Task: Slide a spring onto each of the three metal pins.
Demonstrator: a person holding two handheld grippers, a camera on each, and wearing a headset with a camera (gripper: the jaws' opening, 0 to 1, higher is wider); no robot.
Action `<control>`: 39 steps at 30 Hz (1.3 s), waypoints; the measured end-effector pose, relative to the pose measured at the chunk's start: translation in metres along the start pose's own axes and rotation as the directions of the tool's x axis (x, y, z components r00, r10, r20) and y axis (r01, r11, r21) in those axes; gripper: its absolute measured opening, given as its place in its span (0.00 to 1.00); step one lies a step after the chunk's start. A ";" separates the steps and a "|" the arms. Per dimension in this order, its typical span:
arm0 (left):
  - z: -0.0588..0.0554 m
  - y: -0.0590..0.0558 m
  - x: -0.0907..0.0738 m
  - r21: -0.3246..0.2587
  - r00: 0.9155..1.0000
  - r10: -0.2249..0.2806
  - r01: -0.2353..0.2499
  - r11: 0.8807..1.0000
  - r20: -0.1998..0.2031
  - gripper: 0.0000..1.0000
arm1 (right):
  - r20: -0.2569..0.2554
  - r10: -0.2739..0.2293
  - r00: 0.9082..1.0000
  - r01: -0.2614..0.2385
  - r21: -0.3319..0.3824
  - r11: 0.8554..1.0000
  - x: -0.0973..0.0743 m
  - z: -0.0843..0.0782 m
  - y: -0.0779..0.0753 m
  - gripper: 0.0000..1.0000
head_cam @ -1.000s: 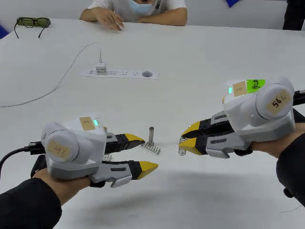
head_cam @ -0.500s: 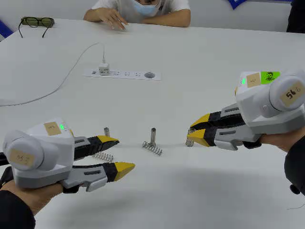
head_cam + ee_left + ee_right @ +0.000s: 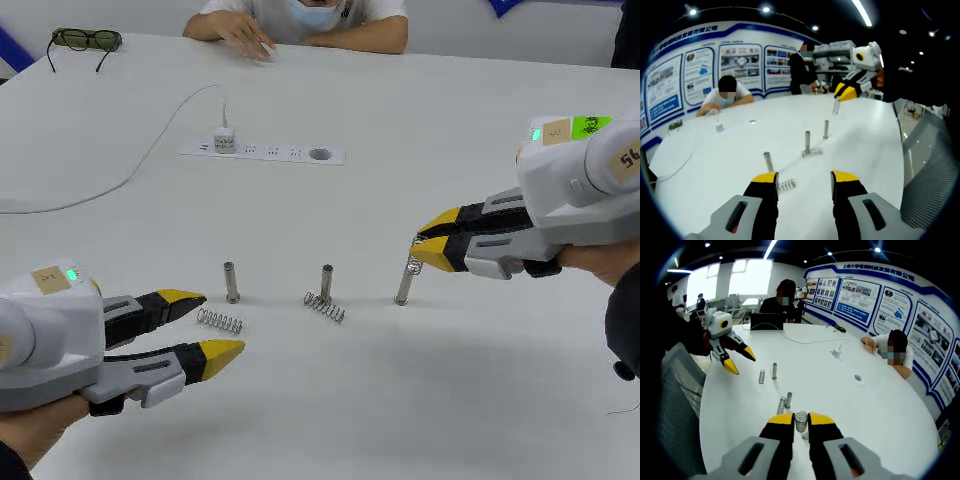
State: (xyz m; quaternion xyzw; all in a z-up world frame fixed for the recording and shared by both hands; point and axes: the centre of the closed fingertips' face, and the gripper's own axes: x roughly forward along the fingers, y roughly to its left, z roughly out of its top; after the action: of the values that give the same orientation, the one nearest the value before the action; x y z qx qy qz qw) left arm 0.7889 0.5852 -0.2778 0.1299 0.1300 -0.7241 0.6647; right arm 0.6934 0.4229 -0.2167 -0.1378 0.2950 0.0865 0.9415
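Three metal pins stand in a row on the white table: left pin [image 3: 231, 281], middle pin [image 3: 326, 282], right pin [image 3: 404, 288]. One spring [image 3: 220, 320] lies near the left pin, and a second spring [image 3: 324, 306] lies against the middle pin. My right gripper [image 3: 430, 240] is shut on a third spring [image 3: 414, 262], whose lower end meets the top of the right pin. In the right gripper view that spring [image 3: 801, 421] sits between the jaws. My left gripper [image 3: 203, 324] is open and holds nothing, just left of the first spring [image 3: 786, 185].
A white power strip [image 3: 262, 152] with a plugged-in charger and a cable lies farther back. Dark glasses [image 3: 83, 40] rest at the far left. A person sits at the table's far edge with a hand [image 3: 243, 36] on it.
My left gripper has drawn back to the left, uncovering the left pin and the spring beside it. My right gripper has moved up and to the right with its spring, baring the right pin.
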 end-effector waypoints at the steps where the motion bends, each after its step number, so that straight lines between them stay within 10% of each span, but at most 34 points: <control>1: 0.000 0.001 -0.001 -0.004 1.000 0.004 -0.004 1.000 0.002 0.43 | 0.001 -0.002 1.000 0.002 0.004 1.000 0.001 0.000 -0.002 0.12; 39: -0.016 0.005 -0.005 -0.043 0.999 0.026 -0.027 0.999 -0.025 0.41 | -0.044 -0.010 0.999 0.016 0.145 0.989 0.037 -0.040 -0.020 0.12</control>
State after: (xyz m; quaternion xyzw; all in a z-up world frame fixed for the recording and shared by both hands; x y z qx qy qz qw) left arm 0.7943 0.5956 -0.2907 0.1261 0.1522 -0.7105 0.6754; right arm 0.7070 0.3946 -0.2651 -0.0728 0.3201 0.0558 0.9429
